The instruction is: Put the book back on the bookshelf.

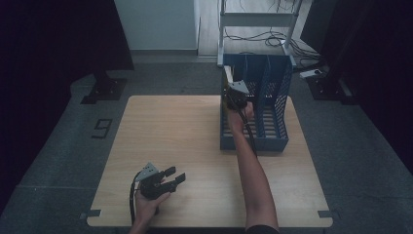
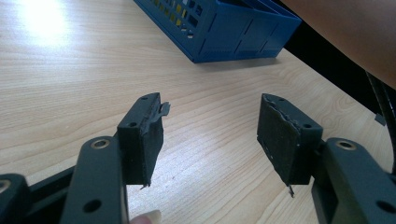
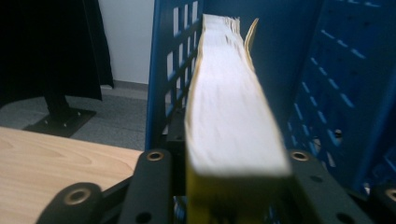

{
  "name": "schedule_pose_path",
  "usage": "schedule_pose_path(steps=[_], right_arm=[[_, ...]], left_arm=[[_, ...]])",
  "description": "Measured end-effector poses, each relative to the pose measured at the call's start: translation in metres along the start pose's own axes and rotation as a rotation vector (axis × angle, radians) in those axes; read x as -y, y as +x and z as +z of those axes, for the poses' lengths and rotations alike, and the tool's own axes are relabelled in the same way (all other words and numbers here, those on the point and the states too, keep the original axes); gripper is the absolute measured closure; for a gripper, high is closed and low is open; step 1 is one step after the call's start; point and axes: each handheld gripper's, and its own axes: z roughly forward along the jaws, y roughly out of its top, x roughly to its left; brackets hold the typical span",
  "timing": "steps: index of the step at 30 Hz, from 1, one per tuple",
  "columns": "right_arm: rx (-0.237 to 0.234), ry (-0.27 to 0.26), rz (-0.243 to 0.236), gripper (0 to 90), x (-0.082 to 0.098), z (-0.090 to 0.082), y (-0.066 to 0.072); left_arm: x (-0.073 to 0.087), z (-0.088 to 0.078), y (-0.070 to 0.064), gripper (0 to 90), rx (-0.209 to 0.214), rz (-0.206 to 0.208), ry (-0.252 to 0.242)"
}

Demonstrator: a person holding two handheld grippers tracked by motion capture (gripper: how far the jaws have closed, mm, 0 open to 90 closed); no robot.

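Up close, the right tool (image 3: 236,186) has a thick book (image 3: 233,116) sitting between its jaws, pinched on both sides, white page edges up, yellowish cover. It's standing in the left slot of the blue file rack (image 1: 272,97). Left tool (image 1: 168,178) is spread with nothing in it, low over the light wood tabletop (image 1: 185,136). Grey floor (image 1: 350,146), dim room.

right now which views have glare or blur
left gripper view: bright glare washes out the pale wooden table at top left; right gripper view: the thick white-paged book is soft and out of focus up close; high view: dim, dark at both sides.
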Motion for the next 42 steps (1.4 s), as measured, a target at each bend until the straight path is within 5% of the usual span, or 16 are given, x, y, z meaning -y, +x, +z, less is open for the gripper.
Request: schedule_pose_path(steps=[14,25,42], right_arm=[[-0.026,0.057,-0.009,58.6,0.012,-0.023,-0.006],[-0.041,0.104,0.053,73.4,0.019,-0.026,-0.007],[-0.023,0.115,0.070,74.4,0.012,-0.022,0.011]], left_arm=[[0.000,0.004,-0.007,40.7,0.009,0.019,0.012],[0.001,0.006,-0.008,40.7,0.010,0.023,0.019],[0.000,0.004,-0.007,40.7,0.007,0.022,0.016]])
